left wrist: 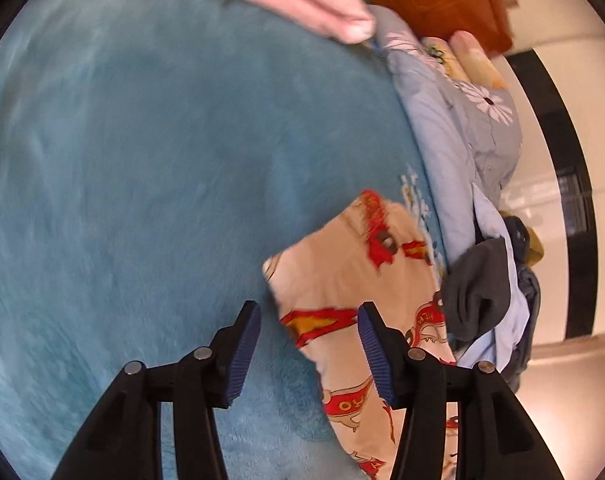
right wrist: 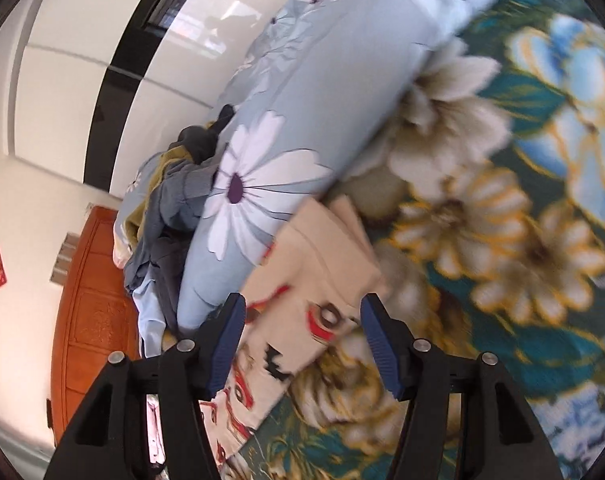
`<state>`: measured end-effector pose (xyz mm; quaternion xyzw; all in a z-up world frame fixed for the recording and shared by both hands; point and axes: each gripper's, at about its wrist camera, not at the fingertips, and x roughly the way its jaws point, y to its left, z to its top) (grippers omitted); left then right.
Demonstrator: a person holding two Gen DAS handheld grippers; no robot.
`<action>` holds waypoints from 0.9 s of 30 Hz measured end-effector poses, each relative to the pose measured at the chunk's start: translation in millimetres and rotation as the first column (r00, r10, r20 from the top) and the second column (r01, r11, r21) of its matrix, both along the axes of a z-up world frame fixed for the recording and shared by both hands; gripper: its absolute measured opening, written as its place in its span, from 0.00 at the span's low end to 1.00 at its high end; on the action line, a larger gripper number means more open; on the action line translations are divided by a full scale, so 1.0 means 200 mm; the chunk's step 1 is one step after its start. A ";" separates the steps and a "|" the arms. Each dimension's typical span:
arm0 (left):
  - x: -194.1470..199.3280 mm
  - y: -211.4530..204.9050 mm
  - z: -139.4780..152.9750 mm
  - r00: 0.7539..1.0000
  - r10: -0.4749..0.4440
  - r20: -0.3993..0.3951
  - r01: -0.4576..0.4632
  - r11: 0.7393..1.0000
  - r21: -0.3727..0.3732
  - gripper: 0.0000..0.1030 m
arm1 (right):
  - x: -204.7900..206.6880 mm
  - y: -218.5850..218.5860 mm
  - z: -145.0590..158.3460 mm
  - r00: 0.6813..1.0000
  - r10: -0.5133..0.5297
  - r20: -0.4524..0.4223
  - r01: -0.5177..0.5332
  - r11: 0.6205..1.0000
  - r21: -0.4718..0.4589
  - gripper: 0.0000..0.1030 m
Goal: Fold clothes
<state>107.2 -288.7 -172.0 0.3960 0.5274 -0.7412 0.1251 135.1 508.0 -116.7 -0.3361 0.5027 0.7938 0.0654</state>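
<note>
Now, in the left wrist view, the left gripper point(left wrist: 308, 344) hangs released over a teal plush blanket point(left wrist: 162, 160) on the bed, jaws spread with nothing between them. Just ahead and to its right lies the task's garment, a beige piece printed with red cartoon figures point(left wrist: 350, 280); its near corner sits between the fingertips' lines, and the right pad overlaps its edge in the picture, though contact cannot be confirmed. Beyond it, further right, a pale blue daisy-print quilt point(left wrist: 462, 140) runs along the bed edge, with a dark grey garment point(left wrist: 478, 288) heaped against it.

In the right wrist view, the right gripper point(right wrist: 302, 340) is likewise spread and empty. The beige printed garment point(right wrist: 314, 272) lies directly ahead between its jaws, on a green floral blanket point(right wrist: 522, 240), with the daisy-print quilt point(right wrist: 302, 120) to the left.

The garment looks like a flat, longish panel. From the left gripper its long axis runs from near right up toward a blunt end ahead; from the right gripper it runs away and slightly rightward. Both views are blurred.

Judging the fold: pinch only the beige cloth at two corners, without catching the blanket pile, keep the edge taut, and lay it squarely along that long axis.
</note>
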 end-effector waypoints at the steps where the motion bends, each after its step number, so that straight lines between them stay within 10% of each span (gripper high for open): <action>1: 0.01 0.01 -0.02 1.000 0.020 -0.021 -0.020 1.000 0.019 0.51 | 0.06 0.01 -0.02 1.000 -0.019 0.006 0.019 1.000 -0.013 0.59; 6: -0.05 0.04 -0.03 0.995 0.064 -0.078 -0.062 0.998 0.023 0.40 | 0.21 0.03 -0.09 0.998 -0.060 0.031 0.061 0.997 -0.040 0.59; 8: -0.08 0.02 -0.02 0.994 0.076 -0.082 -0.076 0.997 0.001 0.15 | 0.24 0.02 -0.11 0.997 -0.059 0.039 0.061 0.997 -0.045 0.59; 22: -0.19 -0.02 0.07 0.997 0.030 -0.070 -0.036 0.996 -0.080 0.08 | -0.11 -0.04 -0.24 0.980 -0.196 0.033 0.198 0.978 -0.060 0.59; 27: -0.17 -0.05 0.04 0.998 0.036 -0.054 -0.038 0.998 -0.042 0.08 | -0.18 -0.08 -0.21 0.981 -0.186 0.056 0.188 0.982 -0.032 0.16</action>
